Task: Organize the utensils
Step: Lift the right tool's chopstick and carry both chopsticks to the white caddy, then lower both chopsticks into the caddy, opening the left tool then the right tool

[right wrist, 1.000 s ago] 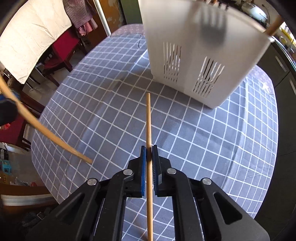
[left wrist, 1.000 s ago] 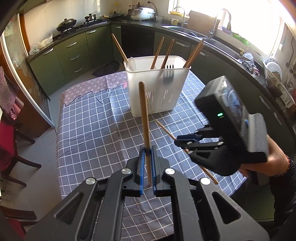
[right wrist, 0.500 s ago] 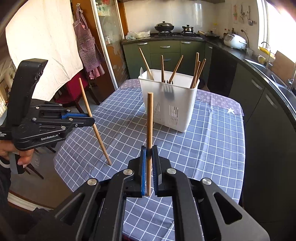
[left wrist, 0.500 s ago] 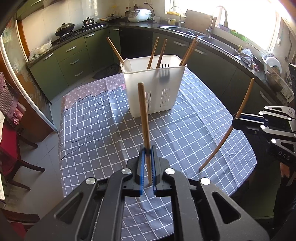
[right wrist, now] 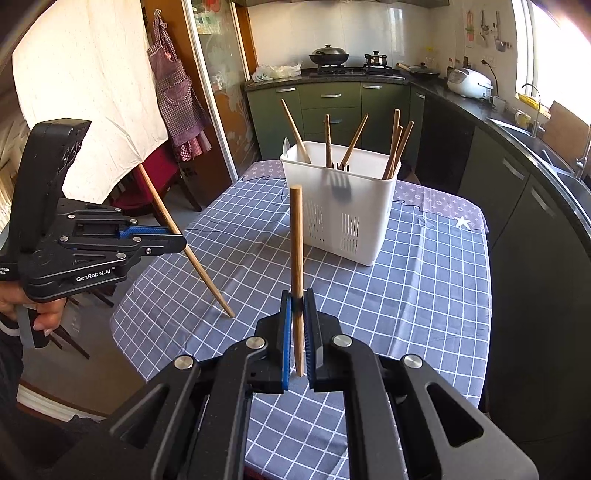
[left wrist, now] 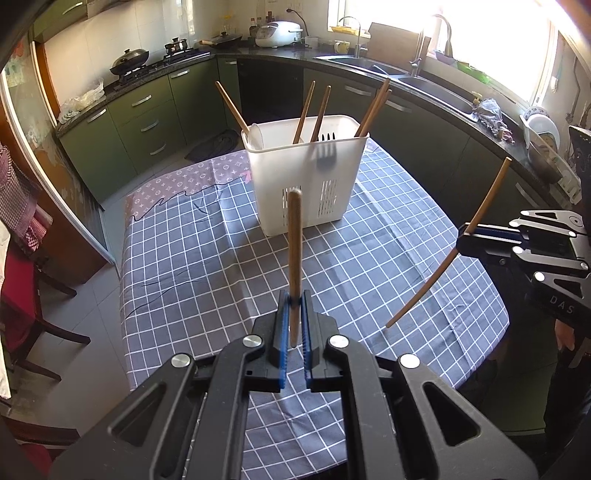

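Wooden chopstick (left wrist: 294, 258) stands pinched in our left hand-held gripper (left wrist: 294, 325), pointing toward twelve o'clock; our right hand-held gripper (right wrist: 297, 325) clamps another chopstick (right wrist: 296, 266) likewise. White utensil basket (left wrist: 306, 184) sits beyond on the checked tabletop (left wrist: 192, 258).

We see a home kitchen: green cabinets (left wrist: 147, 110) under a dark counter (left wrist: 436, 92), a wok (left wrist: 130, 59) on a gas hob (right wrist: 354, 69), a rice cooker (left wrist: 279, 34), a double sink (left wrist: 399, 75) with taps by a bright window (left wrist: 491, 33), an apron (right wrist: 173, 85) hung by the door, and a table (left wrist: 207, 251) under a checked cloth
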Motion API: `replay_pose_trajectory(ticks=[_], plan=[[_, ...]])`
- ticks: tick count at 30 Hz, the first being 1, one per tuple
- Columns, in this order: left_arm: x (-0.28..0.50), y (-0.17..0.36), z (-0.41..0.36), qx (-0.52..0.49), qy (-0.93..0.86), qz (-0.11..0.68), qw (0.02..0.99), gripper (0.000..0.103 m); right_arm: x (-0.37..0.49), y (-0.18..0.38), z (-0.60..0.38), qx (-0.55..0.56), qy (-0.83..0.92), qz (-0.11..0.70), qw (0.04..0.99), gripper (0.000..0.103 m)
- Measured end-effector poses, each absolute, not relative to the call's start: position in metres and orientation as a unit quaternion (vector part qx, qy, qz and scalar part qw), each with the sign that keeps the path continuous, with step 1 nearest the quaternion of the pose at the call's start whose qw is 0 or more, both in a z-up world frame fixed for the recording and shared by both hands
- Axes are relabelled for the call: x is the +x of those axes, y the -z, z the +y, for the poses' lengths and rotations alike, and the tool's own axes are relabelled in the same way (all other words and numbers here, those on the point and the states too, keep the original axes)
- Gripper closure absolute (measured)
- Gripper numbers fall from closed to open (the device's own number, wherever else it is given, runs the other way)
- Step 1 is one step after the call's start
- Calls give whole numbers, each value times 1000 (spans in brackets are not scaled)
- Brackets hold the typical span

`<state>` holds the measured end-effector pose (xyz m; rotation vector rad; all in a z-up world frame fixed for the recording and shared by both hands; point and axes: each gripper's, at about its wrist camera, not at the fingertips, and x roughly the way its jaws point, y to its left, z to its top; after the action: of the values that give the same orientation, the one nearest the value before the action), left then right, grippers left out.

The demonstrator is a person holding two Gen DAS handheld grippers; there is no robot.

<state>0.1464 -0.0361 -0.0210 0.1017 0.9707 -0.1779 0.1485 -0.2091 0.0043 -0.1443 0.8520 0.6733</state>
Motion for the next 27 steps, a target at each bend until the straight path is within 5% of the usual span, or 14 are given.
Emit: replay_pose_trajectory(ticks=[12,27], plan=[[148,-15,-42,41,102,442,890,97,150,-40,-208,-65,-326,374,866,96],[196,-138,-49,12,103,310,945,97,162,-44,-219,-45,-332,370,866,96]])
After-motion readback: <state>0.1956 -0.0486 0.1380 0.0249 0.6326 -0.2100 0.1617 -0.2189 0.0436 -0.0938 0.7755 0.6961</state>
